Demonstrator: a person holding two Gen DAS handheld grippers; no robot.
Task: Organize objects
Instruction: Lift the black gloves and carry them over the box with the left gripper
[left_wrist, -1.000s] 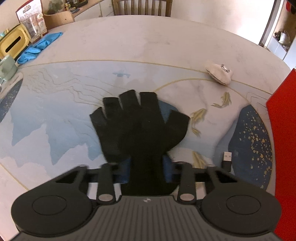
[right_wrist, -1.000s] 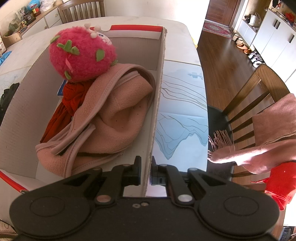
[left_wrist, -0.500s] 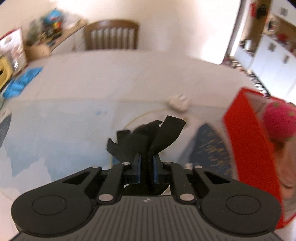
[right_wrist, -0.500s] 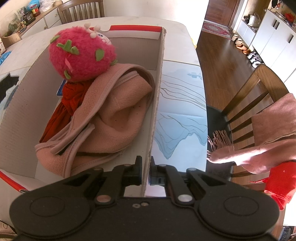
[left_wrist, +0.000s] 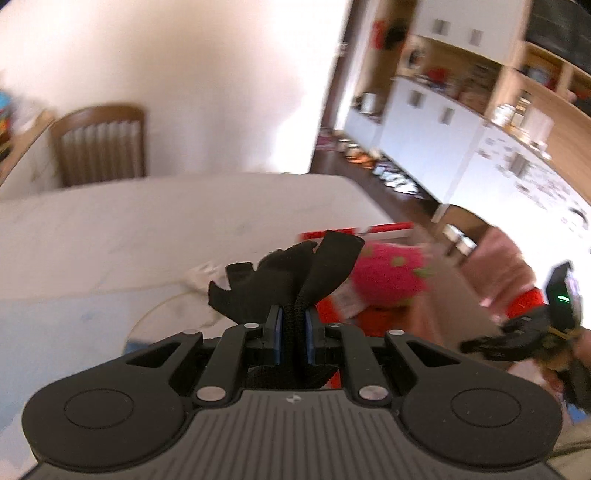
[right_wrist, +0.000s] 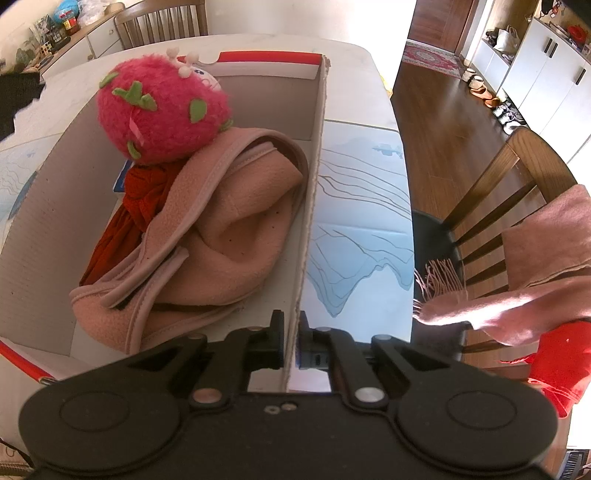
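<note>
My left gripper (left_wrist: 292, 325) is shut on a black fingerless glove (left_wrist: 291, 273), which hangs bunched between the blue pads, lifted above the table. Beyond it, blurred, lies the cardboard box (left_wrist: 447, 291) with the pink strawberry plush (left_wrist: 388, 275). In the right wrist view my right gripper (right_wrist: 291, 332) is shut on the box's right wall (right_wrist: 314, 177). Inside the box sit the strawberry plush (right_wrist: 162, 110), a red cloth (right_wrist: 136, 199) and a pink fleece hat (right_wrist: 221, 236). The glove (right_wrist: 16, 99) shows at the left edge of that view.
A small white object (left_wrist: 199, 277) lies on the table past the glove. A wooden chair (left_wrist: 99, 144) stands at the far side of the table. Another chair (right_wrist: 517, 192) on the right carries a pink scarf (right_wrist: 535, 266) and a red garment (right_wrist: 561, 362). The right hand's gripper (left_wrist: 535, 332) appears at the right.
My left gripper closed on the glove that lay flat on the table, then lifted it and swung right toward the box. The right gripper kept its hold on the box wall.
</note>
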